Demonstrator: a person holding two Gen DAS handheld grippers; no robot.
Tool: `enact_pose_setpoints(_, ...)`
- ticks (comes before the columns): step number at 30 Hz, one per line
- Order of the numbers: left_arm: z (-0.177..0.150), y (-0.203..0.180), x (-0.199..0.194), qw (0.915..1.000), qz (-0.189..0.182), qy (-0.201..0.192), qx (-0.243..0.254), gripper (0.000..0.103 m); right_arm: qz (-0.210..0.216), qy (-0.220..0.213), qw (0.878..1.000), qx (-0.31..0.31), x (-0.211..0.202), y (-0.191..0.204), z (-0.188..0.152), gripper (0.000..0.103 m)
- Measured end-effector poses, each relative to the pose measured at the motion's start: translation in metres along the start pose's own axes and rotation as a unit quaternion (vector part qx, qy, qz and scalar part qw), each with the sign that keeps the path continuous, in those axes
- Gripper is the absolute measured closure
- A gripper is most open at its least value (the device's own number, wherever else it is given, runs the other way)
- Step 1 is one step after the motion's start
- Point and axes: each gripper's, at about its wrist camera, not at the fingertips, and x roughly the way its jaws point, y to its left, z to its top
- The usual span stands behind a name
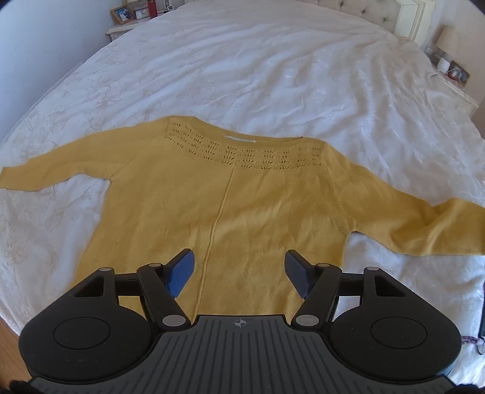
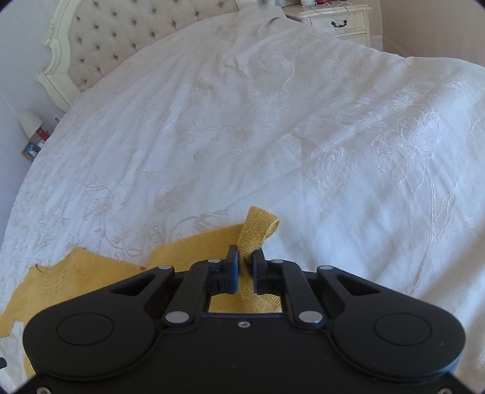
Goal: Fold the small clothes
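A mustard-yellow knit sweater (image 1: 242, 206) lies flat on the white bedspread (image 1: 242, 75), neckline away from me, both sleeves spread out. My left gripper (image 1: 239, 271) is open and empty, hovering over the sweater's lower body with its blue pads (image 1: 182, 272) wide apart. In the right wrist view my right gripper (image 2: 245, 266) is shut on the cuff of the sweater's sleeve (image 2: 256, 230), which sticks up between the fingers, lifted off the bedspread (image 2: 272, 136). The sweater's body (image 2: 75, 282) shows at lower left.
A tufted headboard (image 2: 115, 39) stands at the far end of the bed. Nightstands with small items stand beside it (image 1: 133, 18) (image 2: 336, 21). A lamp (image 2: 30, 124) stands at the bed's left side. Wood floor (image 1: 6, 339) shows at the near edge.
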Motion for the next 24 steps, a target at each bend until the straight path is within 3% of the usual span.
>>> enact_pose_setpoints(5,0.005,0.026,0.011,0.9997,-0.018,0.000,0.014,0.038,0.027,-0.023,0.999,0.000,-0.025,0.054,0.000,0.088)
enact_pose_setpoints(12,0.021,0.082,0.024,0.9983,-0.040,-0.007,0.043,0.038,0.079,-0.042,0.996,-0.017,-0.027,0.174,-0.008,0.089)
enact_pose_setpoints(18,0.034,0.136,0.038,0.9974,-0.039,-0.005,0.060,0.038,0.142,-0.033,0.989,-0.028,-0.005,0.277,-0.029,0.089)
enact_pose_setpoints(24,0.041,0.186,0.049,0.9971,-0.025,-0.004,0.072,0.038,0.194,0.000,0.980,-0.046,0.044,0.370,-0.059,0.089)
